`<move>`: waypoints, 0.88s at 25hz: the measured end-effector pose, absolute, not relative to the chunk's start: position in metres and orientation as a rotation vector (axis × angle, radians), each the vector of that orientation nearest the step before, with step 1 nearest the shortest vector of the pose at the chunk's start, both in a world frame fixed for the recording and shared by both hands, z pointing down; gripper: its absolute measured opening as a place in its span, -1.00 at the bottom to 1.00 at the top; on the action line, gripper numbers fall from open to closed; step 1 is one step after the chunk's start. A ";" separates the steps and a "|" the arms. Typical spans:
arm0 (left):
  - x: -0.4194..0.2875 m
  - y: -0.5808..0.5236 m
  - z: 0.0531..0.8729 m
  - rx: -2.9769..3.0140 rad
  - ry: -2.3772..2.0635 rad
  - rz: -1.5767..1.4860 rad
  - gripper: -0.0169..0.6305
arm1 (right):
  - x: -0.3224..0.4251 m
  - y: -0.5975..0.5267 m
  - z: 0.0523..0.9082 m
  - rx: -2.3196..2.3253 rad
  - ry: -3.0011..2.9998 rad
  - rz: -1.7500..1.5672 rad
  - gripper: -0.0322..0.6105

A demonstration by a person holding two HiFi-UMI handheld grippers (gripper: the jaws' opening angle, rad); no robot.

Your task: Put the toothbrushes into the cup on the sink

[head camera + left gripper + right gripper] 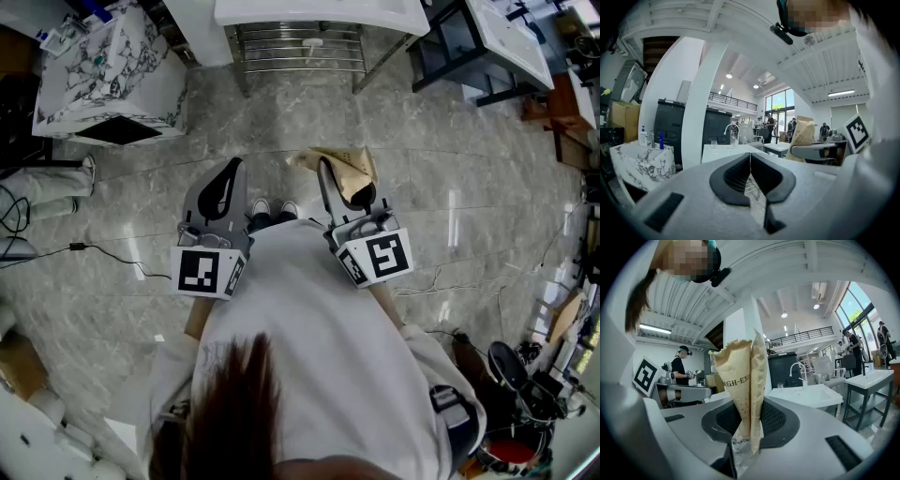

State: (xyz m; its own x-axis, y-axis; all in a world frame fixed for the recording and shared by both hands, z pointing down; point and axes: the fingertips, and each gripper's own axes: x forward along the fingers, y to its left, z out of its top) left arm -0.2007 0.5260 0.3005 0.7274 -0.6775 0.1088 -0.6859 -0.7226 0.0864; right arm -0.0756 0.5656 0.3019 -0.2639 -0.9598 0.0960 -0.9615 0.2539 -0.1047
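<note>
Head view downward; gripper views toward sink (806, 397)

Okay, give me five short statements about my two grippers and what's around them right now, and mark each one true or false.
1. The right gripper is shut on a tan paper packet. True.
2. The left gripper holds a toothbrush. False: its jaws are together with nothing between them.
3. The packet lies flat on the floor. False: it stands up out of the right gripper's jaws, in the air.
4. A white sink with a faucet shows in the right gripper view. True.
5. Both grippers hang over a sink basin. False: the head view shows grey marble floor beneath them.
</note>
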 end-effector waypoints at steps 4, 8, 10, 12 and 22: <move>-0.198 0.524 0.300 2.815 -1.111 0.106 -0.90 | -0.077 0.563 0.301 1.889 -2.488 0.214 -0.62; -0.193 0.524 0.301 2.832 -1.101 0.120 -0.90 | -0.075 0.561 0.302 1.876 -2.492 0.206 -0.62; -0.192 0.524 0.302 2.835 -1.099 0.126 -0.90 | -0.075 0.561 0.302 1.873 -2.489 0.200 -0.62; -0.191 0.523 0.302 2.832 -1.099 0.128 -0.90 | -0.073 0.561 0.301 1.870 -2.486 0.193 -0.62; -0.177 0.527 0.301 2.825 -1.133 0.109 -0.90 | -0.052 0.569 0.301 1.880 -2.515 0.196 -0.61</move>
State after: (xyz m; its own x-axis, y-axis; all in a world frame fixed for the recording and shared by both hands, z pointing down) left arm -0.1770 0.5274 0.3011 0.7213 -0.6851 0.1017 -0.6920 -0.7192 0.0625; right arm -0.0522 0.5690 0.3015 -0.2856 -0.9557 0.0706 -0.9551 0.2779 -0.1025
